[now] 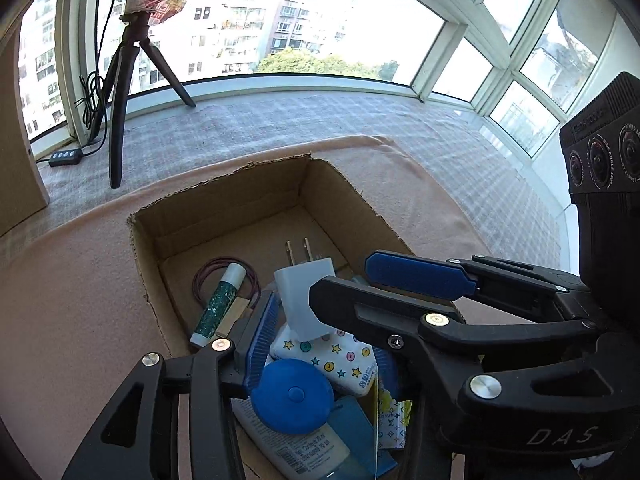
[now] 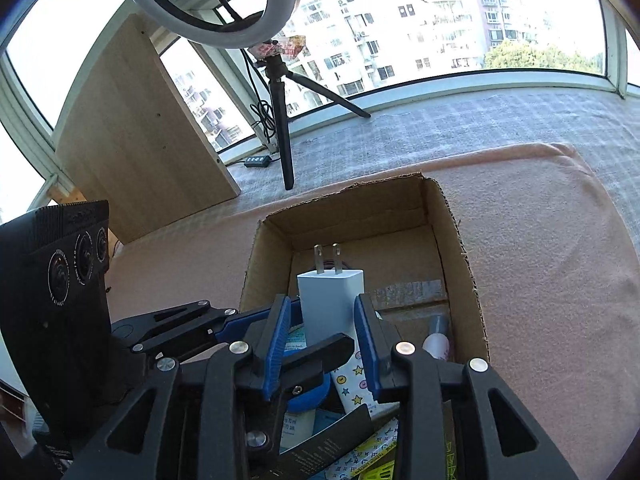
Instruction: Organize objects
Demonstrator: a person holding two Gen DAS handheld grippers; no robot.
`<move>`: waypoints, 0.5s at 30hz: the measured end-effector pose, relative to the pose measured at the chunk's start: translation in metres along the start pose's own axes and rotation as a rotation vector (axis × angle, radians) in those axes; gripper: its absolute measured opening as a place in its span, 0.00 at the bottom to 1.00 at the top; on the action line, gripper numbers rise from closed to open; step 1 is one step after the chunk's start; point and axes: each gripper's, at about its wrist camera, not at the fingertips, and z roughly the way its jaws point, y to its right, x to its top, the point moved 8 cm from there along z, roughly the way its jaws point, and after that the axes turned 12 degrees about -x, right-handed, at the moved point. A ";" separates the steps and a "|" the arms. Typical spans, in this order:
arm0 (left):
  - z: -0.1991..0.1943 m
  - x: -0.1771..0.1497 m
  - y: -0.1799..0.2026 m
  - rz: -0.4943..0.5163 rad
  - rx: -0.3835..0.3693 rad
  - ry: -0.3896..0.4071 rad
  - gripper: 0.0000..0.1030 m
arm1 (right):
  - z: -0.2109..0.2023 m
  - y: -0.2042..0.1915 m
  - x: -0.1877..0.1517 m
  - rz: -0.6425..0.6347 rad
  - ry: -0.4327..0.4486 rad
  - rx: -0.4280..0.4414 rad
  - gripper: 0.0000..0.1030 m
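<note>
A: Left wrist view, what's there?

B: Cardboard box (image 1: 224, 208), open top, on a pink cloth (image 1: 80, 300). The charger (image 1: 304, 296) is inside, prongs up, leaning on a star-print tissue pack (image 1: 340, 360).

A: Left tool?

B: The left tool (image 1: 324, 332) is over the near end of the box, jaws fairly wide. Its left pad (image 1: 262, 332) is just beside the charger with a gap showing. The other finger is mostly hidden behind the right tool (image 1: 344, 280). It grips nothing.

A: Other contents?

B: A blue tape measure (image 1: 294, 394) sits in front of the tissue pack, with a white bottle (image 1: 296, 444) below it. A green tube (image 1: 218, 304) lies across a thin dark loop (image 1: 208, 276) at the left wall.

A: Right wrist view?

B: Same box. The charger (image 2: 330, 300) stands between the pads of the right tool (image 2: 323, 304), jaws moderately apart. A slit shows at the left pad. Contact at the right pad can't be told. It reads as not clamped.

A: Left tool from there?

B: It comes in from the left, and one black finger (image 2: 320, 354) crosses in front of the charger's base.

A: Background?

B: A tripod (image 2: 282, 120) with a ring light (image 2: 136, 0), a wooden board (image 2: 140, 132) leaning at the window, all well apart from the box.
</note>
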 end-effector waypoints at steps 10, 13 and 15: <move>-0.016 -0.007 -0.008 0.007 0.031 0.002 0.56 | -0.008 0.010 -0.001 0.046 0.020 0.001 0.53; -0.026 -0.014 -0.013 -0.001 0.039 0.004 0.57 | -0.011 0.008 -0.004 0.055 0.018 -0.001 0.53; -0.033 -0.021 -0.017 -0.012 0.045 0.003 0.59 | -0.016 0.007 -0.007 0.058 0.023 -0.003 0.53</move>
